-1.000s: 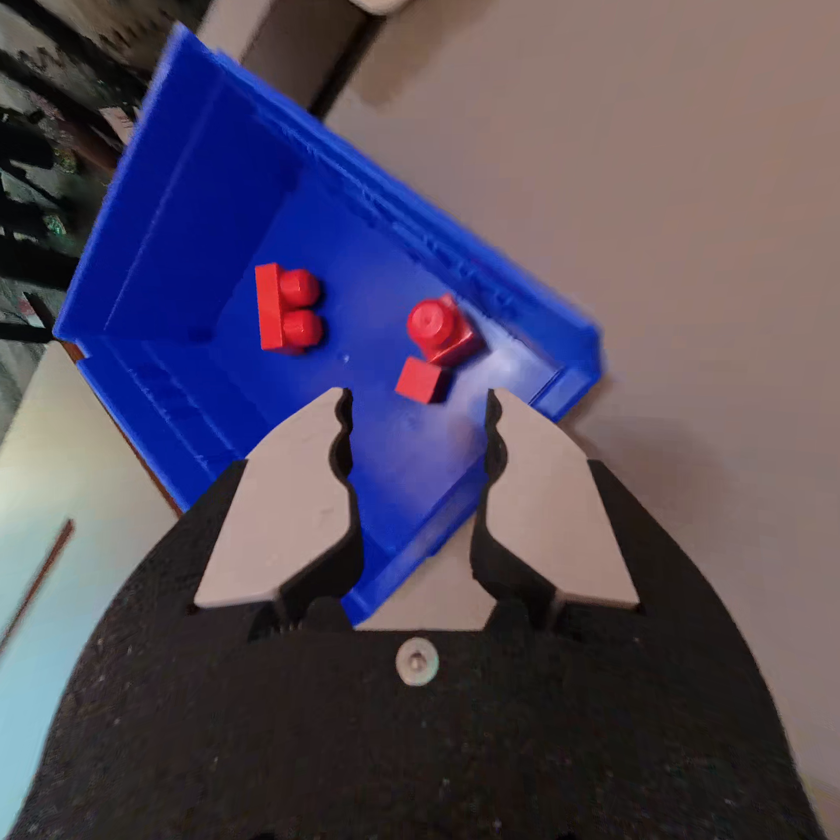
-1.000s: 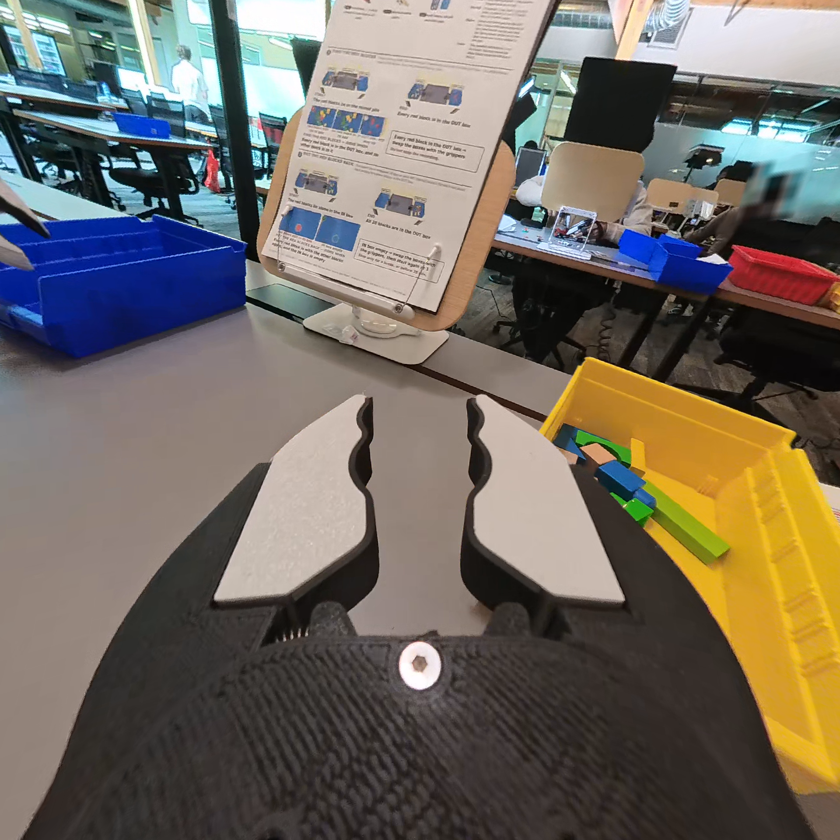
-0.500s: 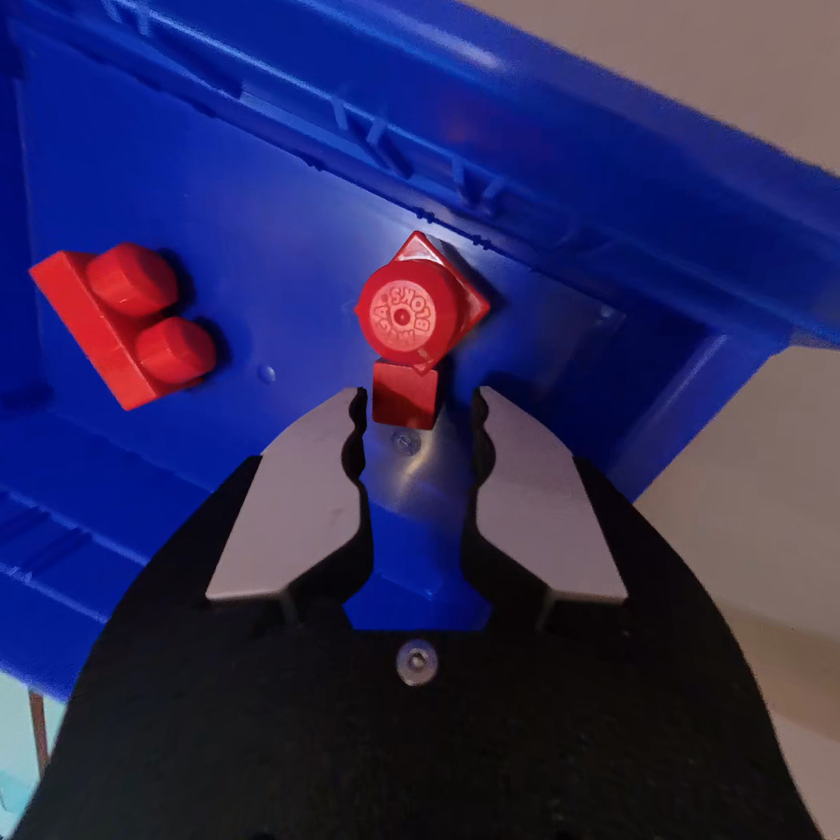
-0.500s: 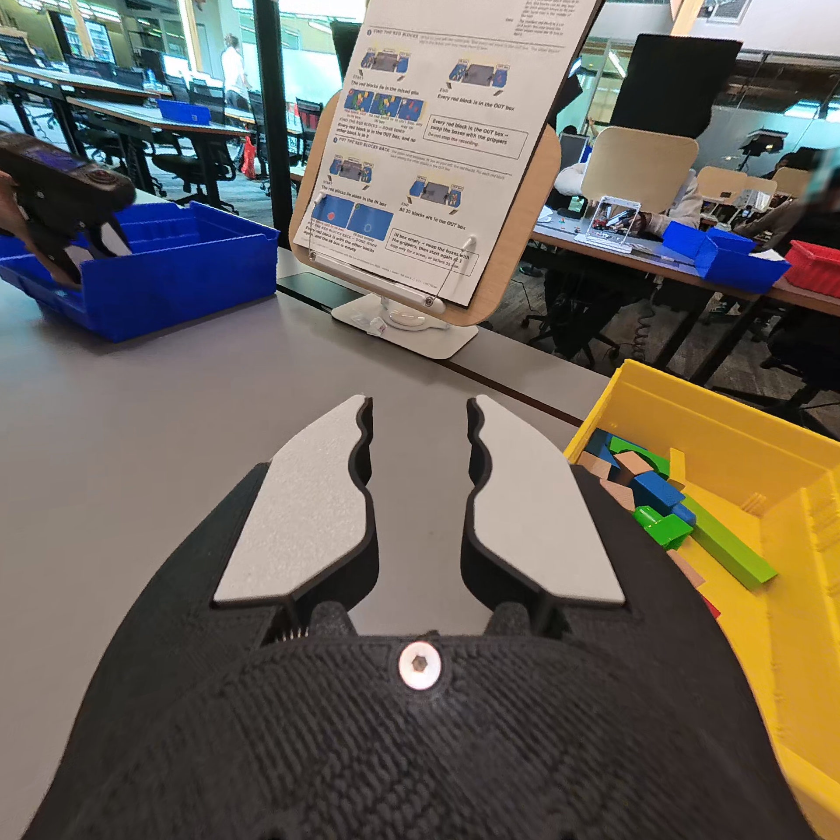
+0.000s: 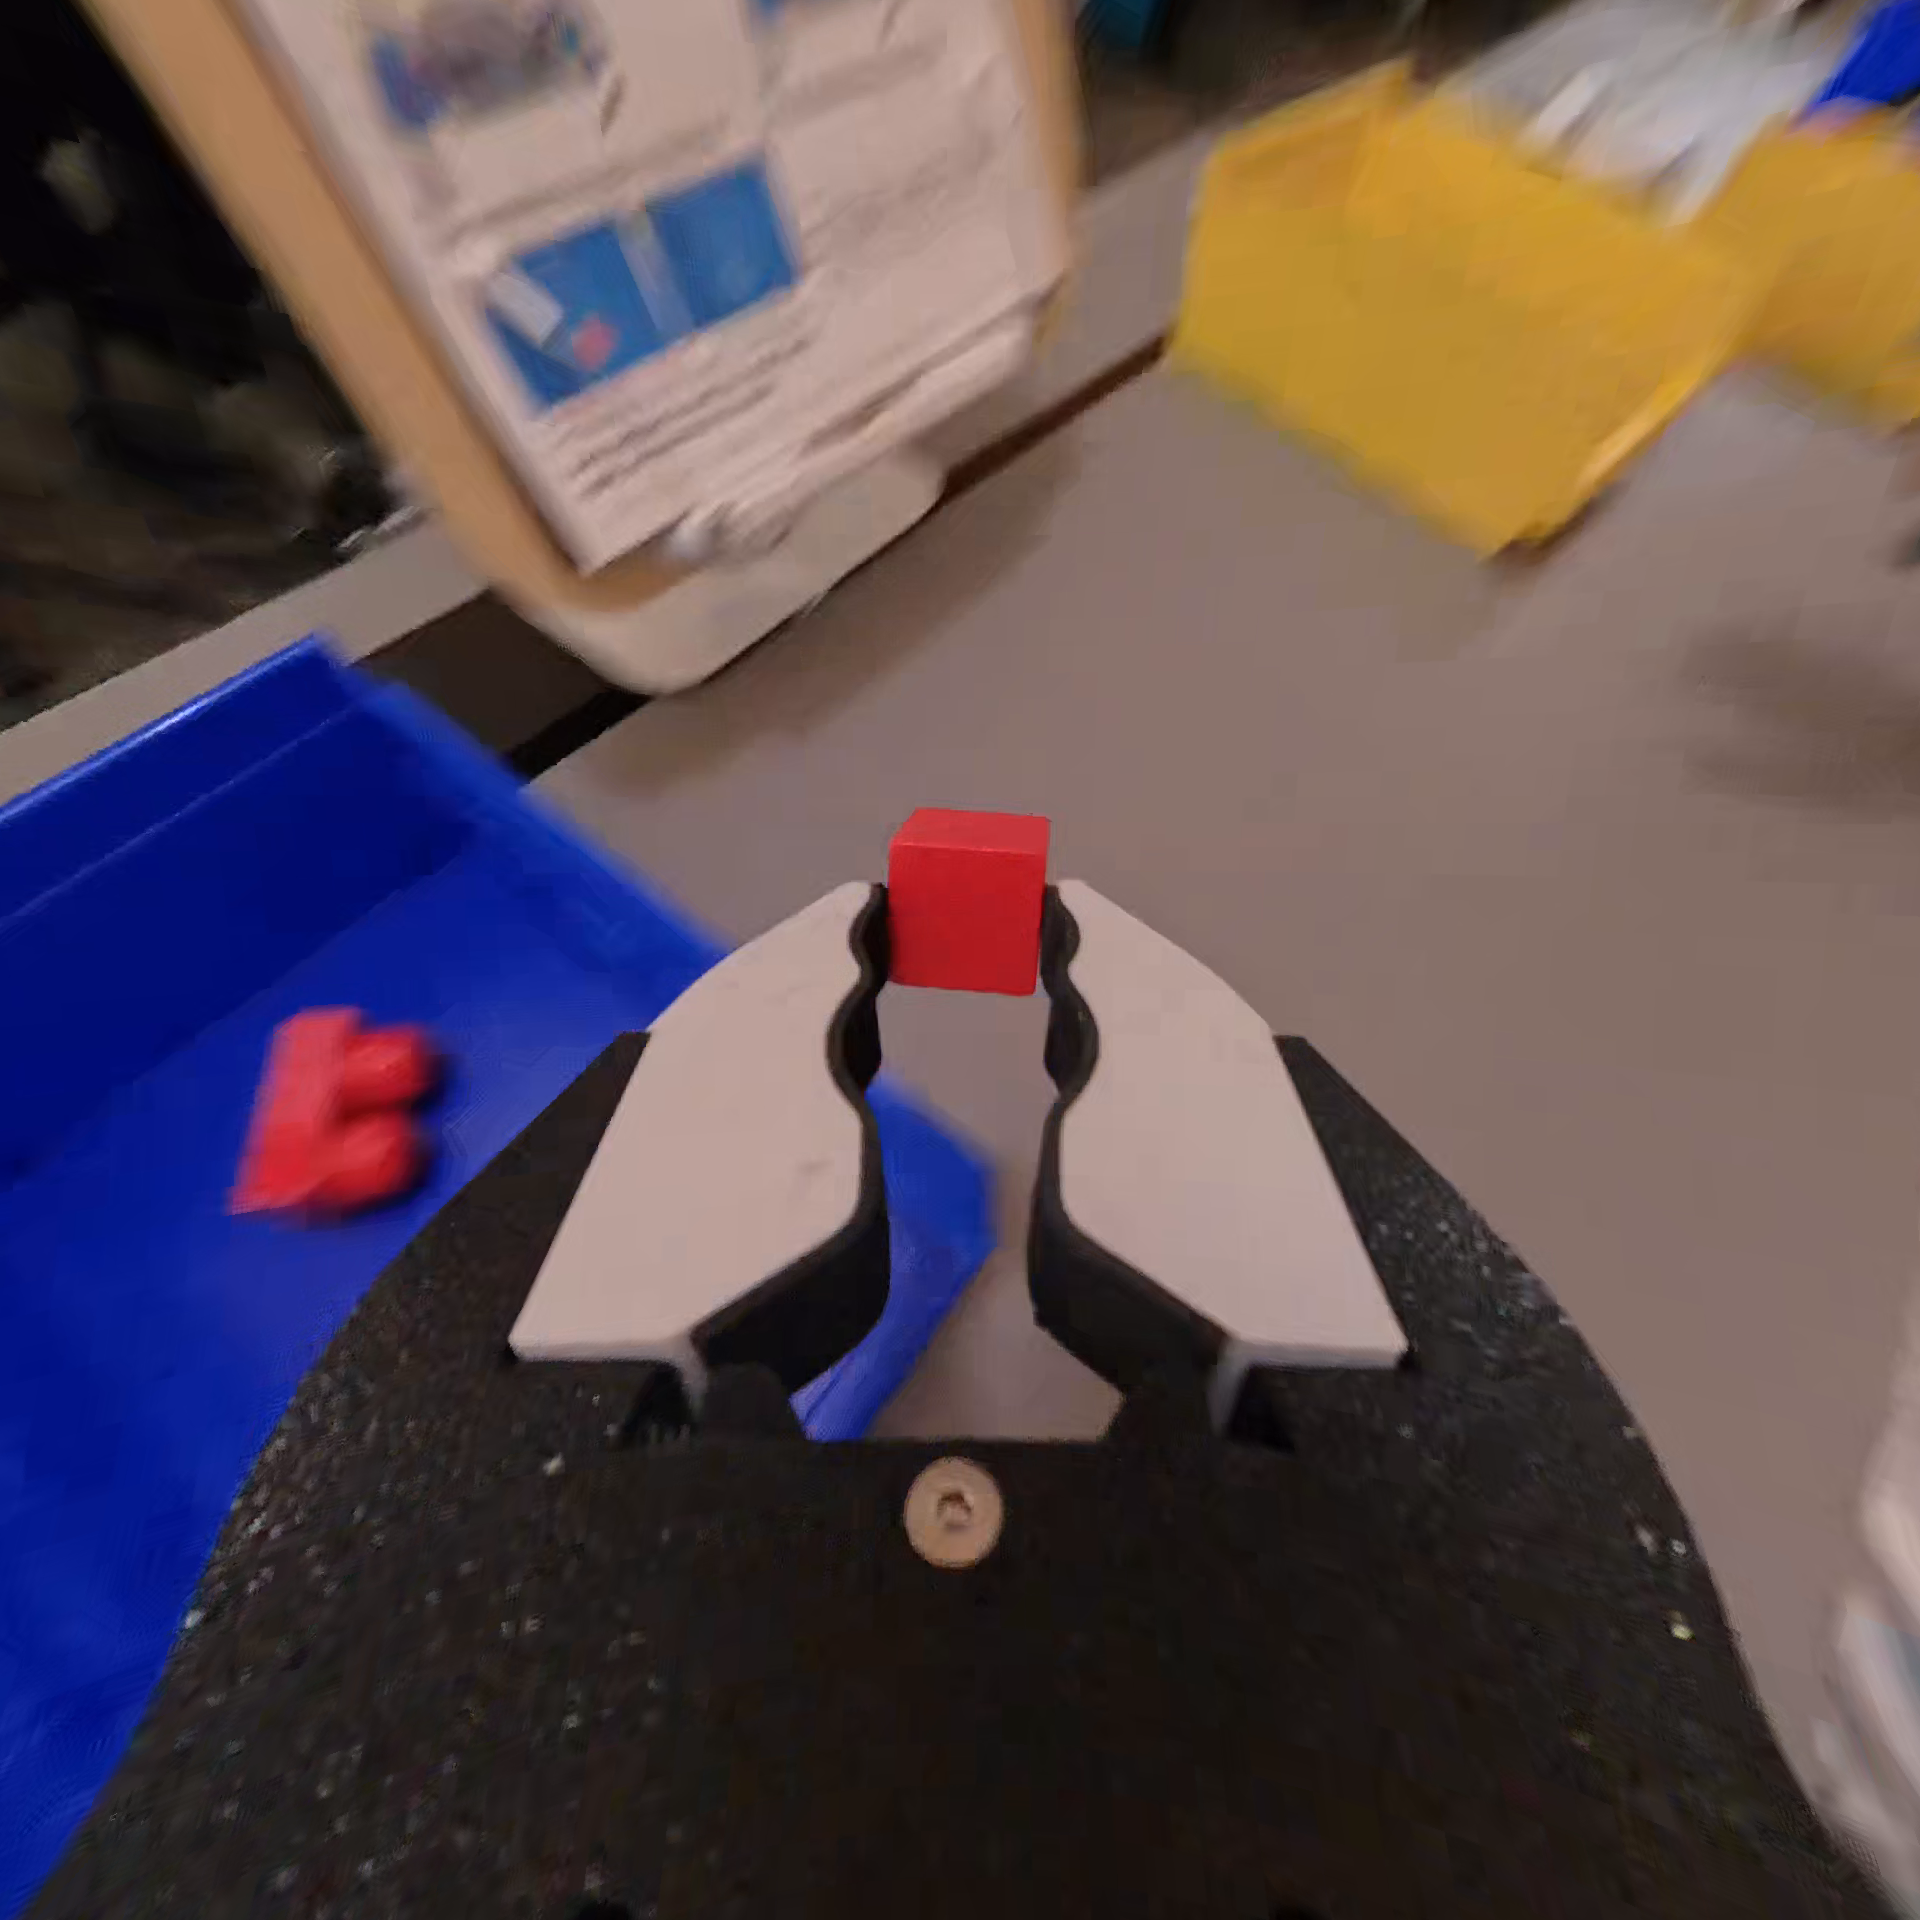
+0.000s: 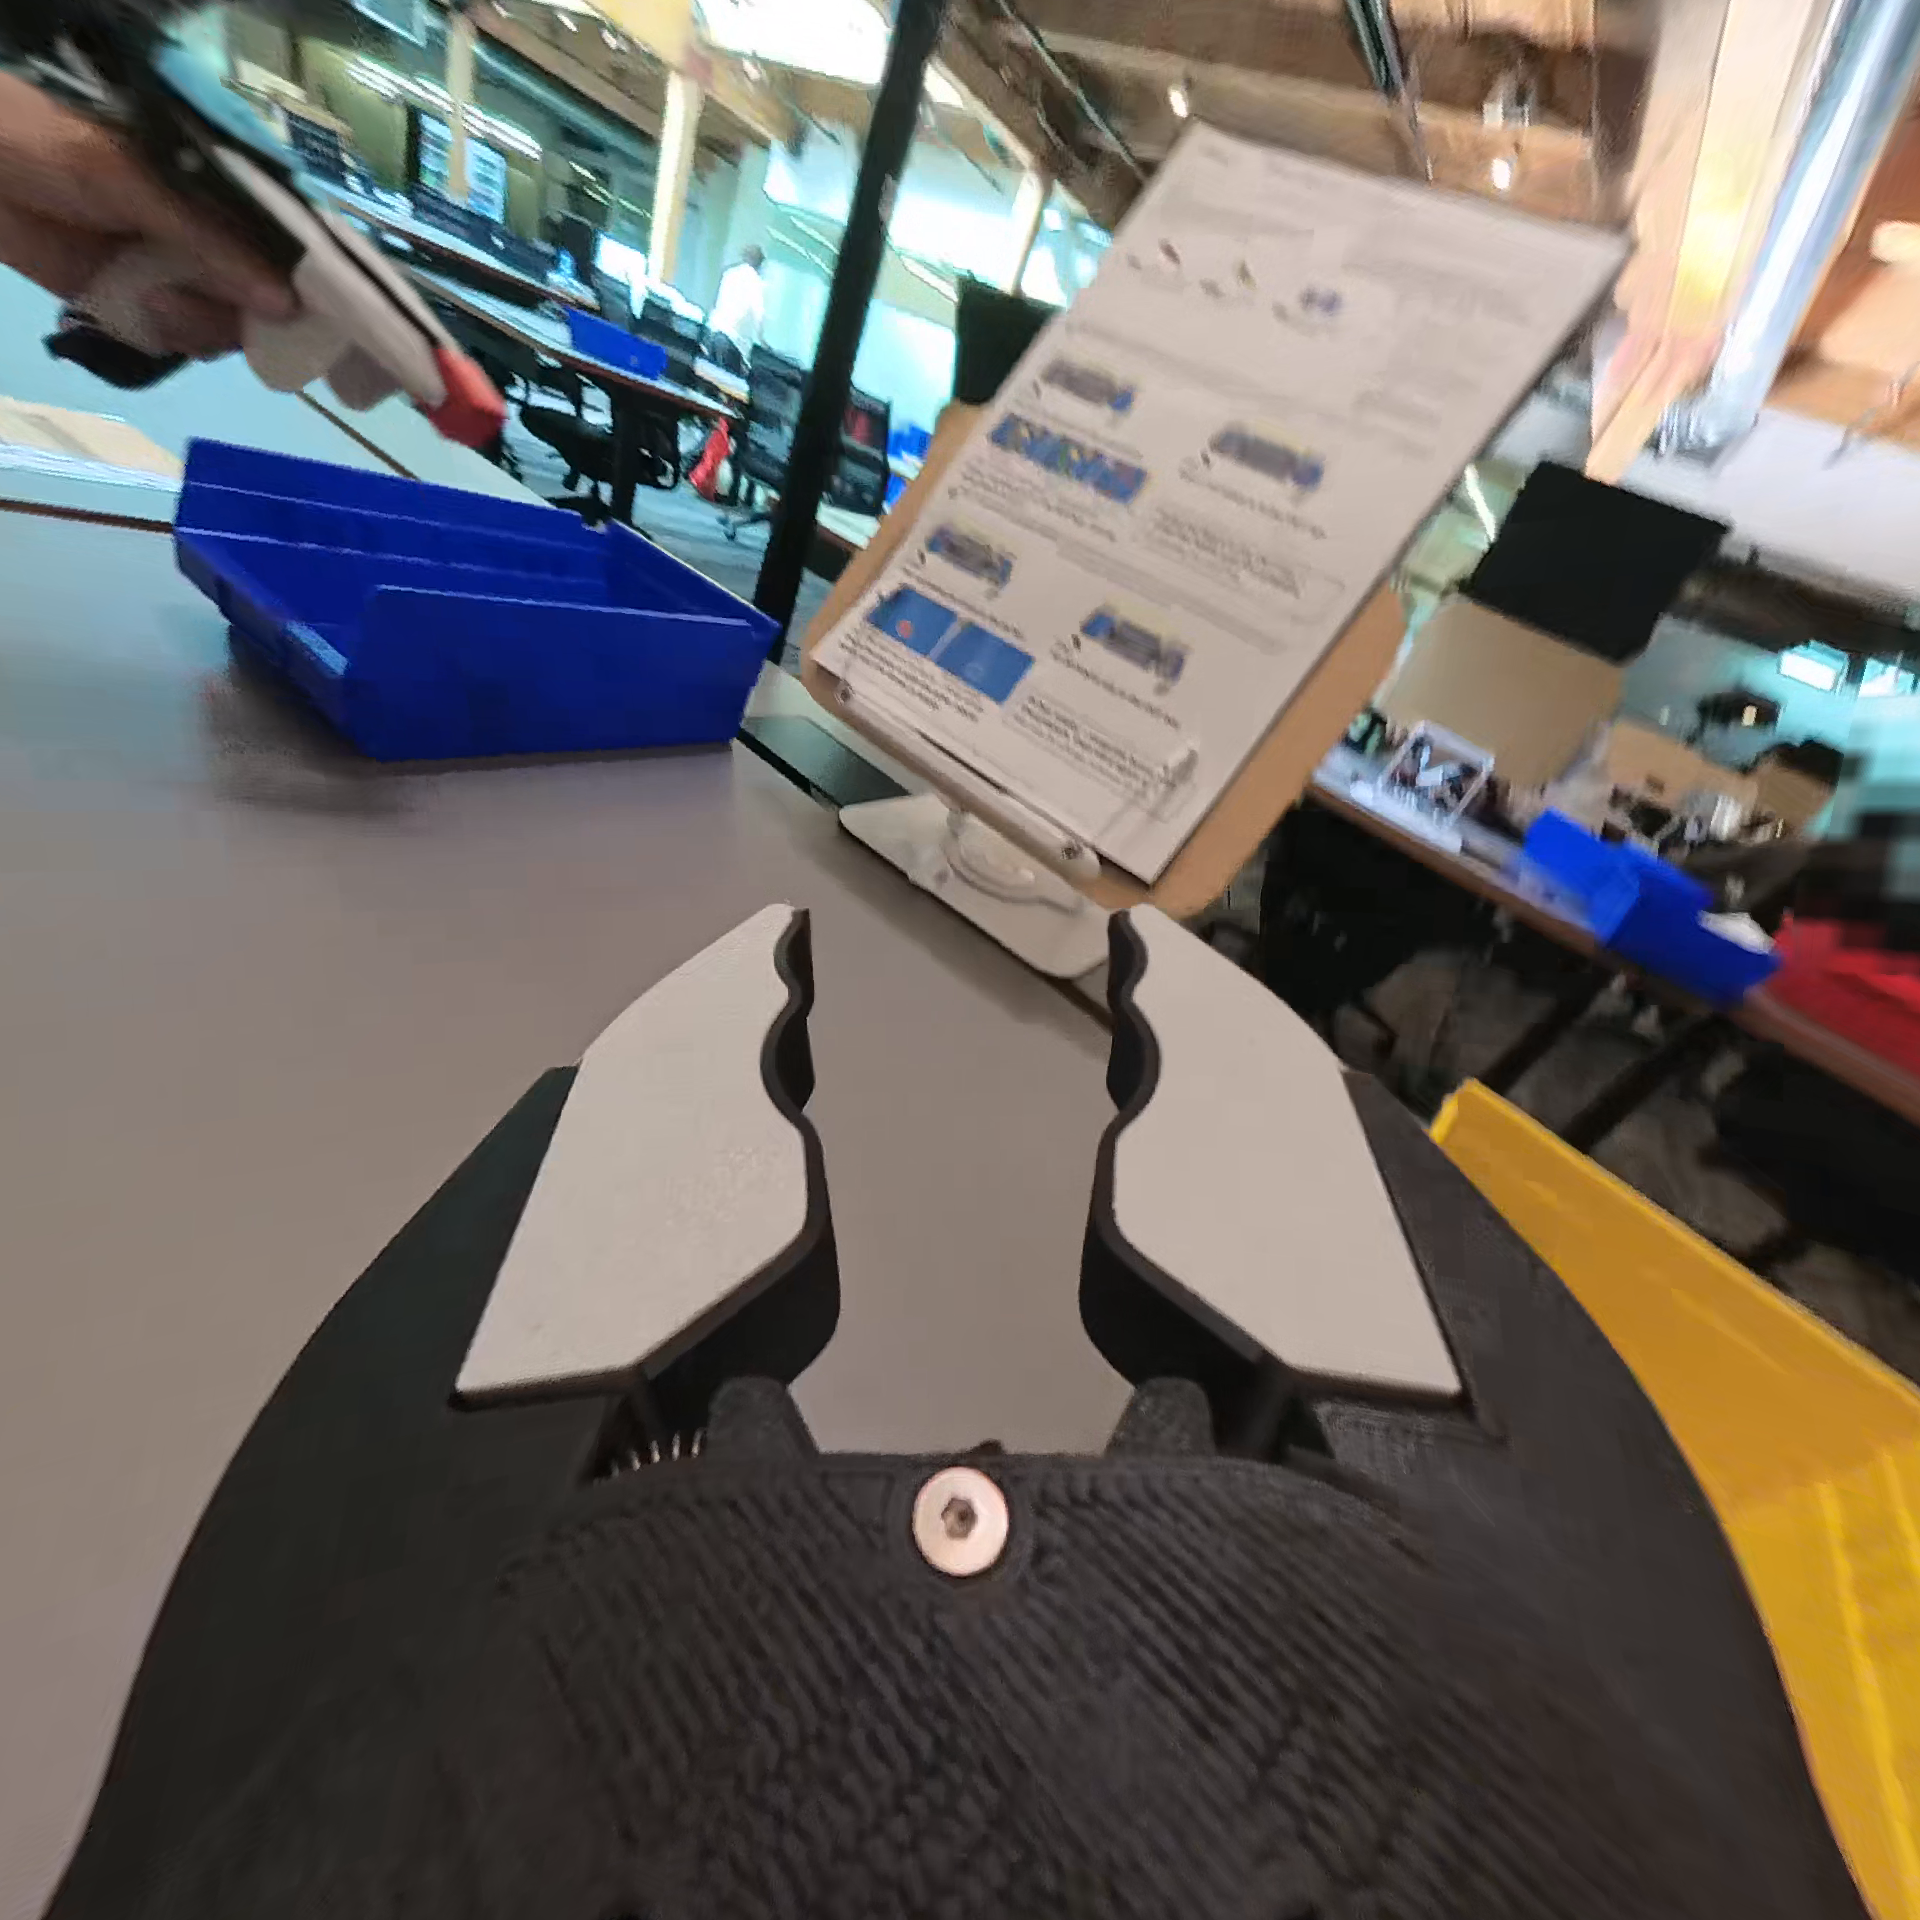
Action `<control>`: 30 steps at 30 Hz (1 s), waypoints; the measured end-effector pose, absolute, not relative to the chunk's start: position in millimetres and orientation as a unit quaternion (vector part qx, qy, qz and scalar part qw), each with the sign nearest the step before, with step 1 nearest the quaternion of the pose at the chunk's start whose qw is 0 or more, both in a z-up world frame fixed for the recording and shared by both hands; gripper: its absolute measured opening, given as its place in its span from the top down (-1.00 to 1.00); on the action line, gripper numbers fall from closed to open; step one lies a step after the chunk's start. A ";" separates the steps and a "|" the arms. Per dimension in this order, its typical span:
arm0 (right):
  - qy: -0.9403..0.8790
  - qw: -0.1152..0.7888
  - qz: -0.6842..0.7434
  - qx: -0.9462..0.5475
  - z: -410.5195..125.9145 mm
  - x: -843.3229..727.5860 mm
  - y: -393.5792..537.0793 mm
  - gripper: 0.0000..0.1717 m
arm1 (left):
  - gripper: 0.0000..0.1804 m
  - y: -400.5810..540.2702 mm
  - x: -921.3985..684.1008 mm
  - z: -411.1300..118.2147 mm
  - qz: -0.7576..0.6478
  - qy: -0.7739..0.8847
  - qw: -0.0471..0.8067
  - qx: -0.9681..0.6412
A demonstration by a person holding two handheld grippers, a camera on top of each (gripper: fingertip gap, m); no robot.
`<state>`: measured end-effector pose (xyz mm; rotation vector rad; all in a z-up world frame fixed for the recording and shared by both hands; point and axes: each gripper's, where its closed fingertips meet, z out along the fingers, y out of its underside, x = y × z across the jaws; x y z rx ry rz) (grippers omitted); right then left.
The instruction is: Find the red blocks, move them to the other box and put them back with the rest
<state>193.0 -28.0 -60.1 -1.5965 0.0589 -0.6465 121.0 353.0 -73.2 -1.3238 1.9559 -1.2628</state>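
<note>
My left gripper [image 5: 966,914] is shut on a small red cube [image 5: 966,904], pinched at the fingertips and lifted above the grey table. The blue box [image 5: 260,935] lies below at the left with a red two-stud block [image 5: 332,1127] in it. The yellow box [image 5: 1507,301] stands far right, blurred. In the right wrist view the left gripper [image 6: 416,364] shows high at the upper left with the red cube [image 6: 468,400] above the blue box [image 6: 468,634]. My right gripper [image 6: 956,966] is open and empty over the table, beside the yellow box [image 6: 1714,1403].
An instruction sheet on a wooden stand [image 6: 1164,540] stands at the table's far edge between the two boxes; it also shows in the left wrist view [image 5: 675,312]. Other desks, chairs and bins lie beyond the table.
My left gripper closed on the red cube in the blue box, lifted it out and swung towards the yellow box. My right gripper opened wider and tilted.
</note>
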 end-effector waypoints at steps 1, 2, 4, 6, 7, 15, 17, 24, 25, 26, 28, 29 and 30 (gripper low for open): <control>-0.002 0.655 -0.294 -0.696 -57.3 185.4 -21.8 0.35 | 0.70 328.6 119.5 -59.2 -0.506 0.690 0.213 -0.472; -0.025 0.657 -0.307 -0.688 -55.1 178.9 -15.7 0.32 | 0.70 304.5 117.7 -51.3 -0.540 0.674 0.191 -0.467; -0.066 0.652 -0.337 -0.676 -54.2 168.5 -3.9 0.31 | 0.70 252.9 113.8 -48.3 -0.588 0.659 0.140 -0.448; -0.108 0.645 -0.367 -0.662 -55.7 157.9 8.1 0.32 | 0.70 201.2 111.2 -57.0 -0.618 0.660 0.089 -0.418; -0.131 0.641 -0.378 -0.655 -57.0 151.9 13.9 0.32 | 0.70 177.1 111.4 -63.5 -0.630 0.658 0.061 -0.407; -0.245 0.609 -0.379 -0.652 -81.2 124.3 34.7 0.42 | 0.70 59.5 128.1 -102.2 -0.685 0.613 -0.143 -0.367; -0.252 0.609 -0.363 -0.659 -88.1 122.9 36.2 0.44 | 0.70 47.5 124.5 -103.9 -0.689 0.606 -0.177 -0.356; -0.267 0.602 -0.305 -0.689 -113.4 117.1 45.0 0.56 | 0.70 29.4 118.9 -118.3 -0.699 0.568 -0.251 -0.355; -0.269 0.597 -0.304 -0.692 -116.0 117.5 45.3 0.62 | 0.70 27.9 118.4 -119.5 -0.698 0.566 -0.256 -0.355; -0.266 0.597 -0.307 -0.692 -115.8 119.0 45.2 0.66 | 0.70 26.6 117.6 -120.1 -0.699 0.563 -0.262 -0.355; -0.265 0.596 -0.291 -0.700 -117.6 118.3 44.1 0.67 | 0.70 25.4 116.8 -121.4 -0.700 0.561 -0.267 -0.353; -0.260 0.598 -0.288 -0.701 -116.9 118.9 44.1 0.67 | 0.70 25.5 116.9 -120.8 -0.703 0.557 -0.269 -0.350; -0.254 0.602 -0.286 -0.701 -115.6 119.5 44.4 0.67 | 0.71 26.2 117.4 -119.3 -0.708 0.552 -0.270 -0.348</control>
